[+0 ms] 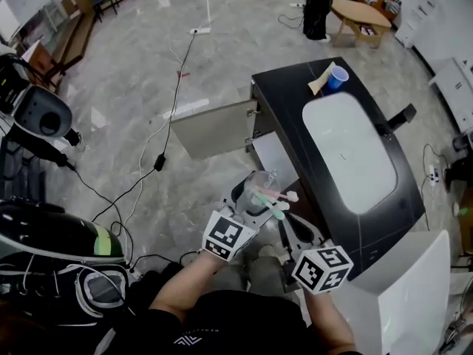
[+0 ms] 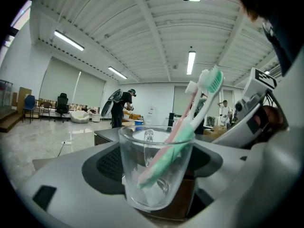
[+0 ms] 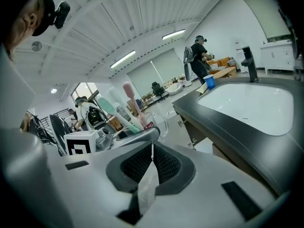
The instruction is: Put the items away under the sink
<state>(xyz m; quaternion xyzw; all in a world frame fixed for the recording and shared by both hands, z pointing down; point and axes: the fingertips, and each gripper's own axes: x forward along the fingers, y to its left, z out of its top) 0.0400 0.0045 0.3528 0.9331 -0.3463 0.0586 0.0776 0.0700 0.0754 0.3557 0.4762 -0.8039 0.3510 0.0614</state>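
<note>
Gripping the cup (image 2: 153,167) in my left gripper (image 2: 154,194) — right gripper (image 3: 150,170) clenched, empty — just before the cupboard (image 1: 277,157) beneath the sink (image 1: 347,154).

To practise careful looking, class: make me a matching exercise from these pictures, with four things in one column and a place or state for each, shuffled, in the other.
Things:
1. glass cup
2. blue cup
3. cabinet door
4. green toothbrush

Places or states:
a. swung open
b. leaning inside the glass
c. on the dark counter, beyond the basin
d. clamped in the left gripper

Pairs: 1-d, 2-c, 3-a, 4-b.
</note>
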